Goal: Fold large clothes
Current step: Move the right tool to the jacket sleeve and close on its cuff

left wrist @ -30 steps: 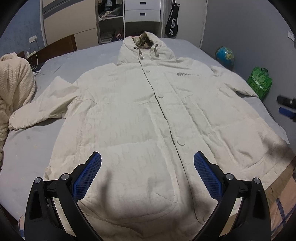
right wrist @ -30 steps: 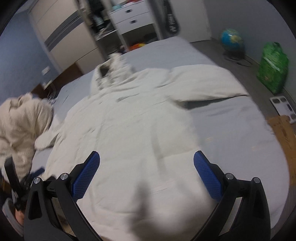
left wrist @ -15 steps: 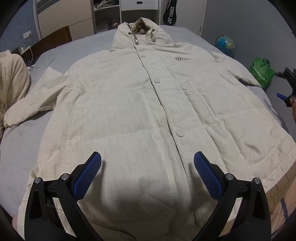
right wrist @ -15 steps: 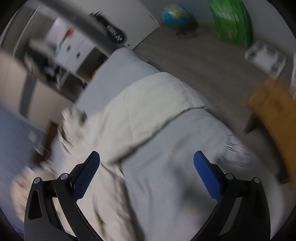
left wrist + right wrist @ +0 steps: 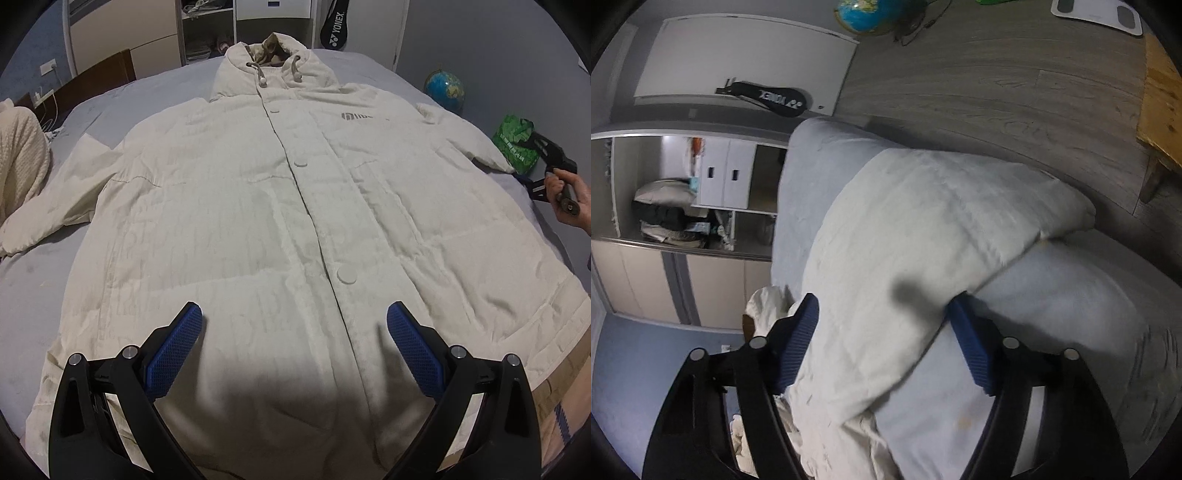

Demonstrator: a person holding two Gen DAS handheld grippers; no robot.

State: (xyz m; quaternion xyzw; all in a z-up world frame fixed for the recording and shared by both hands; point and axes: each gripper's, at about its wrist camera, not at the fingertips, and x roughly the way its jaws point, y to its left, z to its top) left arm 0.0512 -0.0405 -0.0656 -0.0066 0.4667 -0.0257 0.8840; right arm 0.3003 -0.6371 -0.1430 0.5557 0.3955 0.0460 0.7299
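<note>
We are seeing the cream coat lying flat, front up, on the bed. Left gripper is hovering wide above the coat's hem. Right gripper is closing around the coat's sleeve; pads not pressing.

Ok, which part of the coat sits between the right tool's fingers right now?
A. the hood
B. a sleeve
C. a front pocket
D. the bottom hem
B: in the right wrist view the puffy sleeve of the cream hooded coat runs between the right tool, whose jaws are closing around it, while the hood lies far up the bed.
</note>
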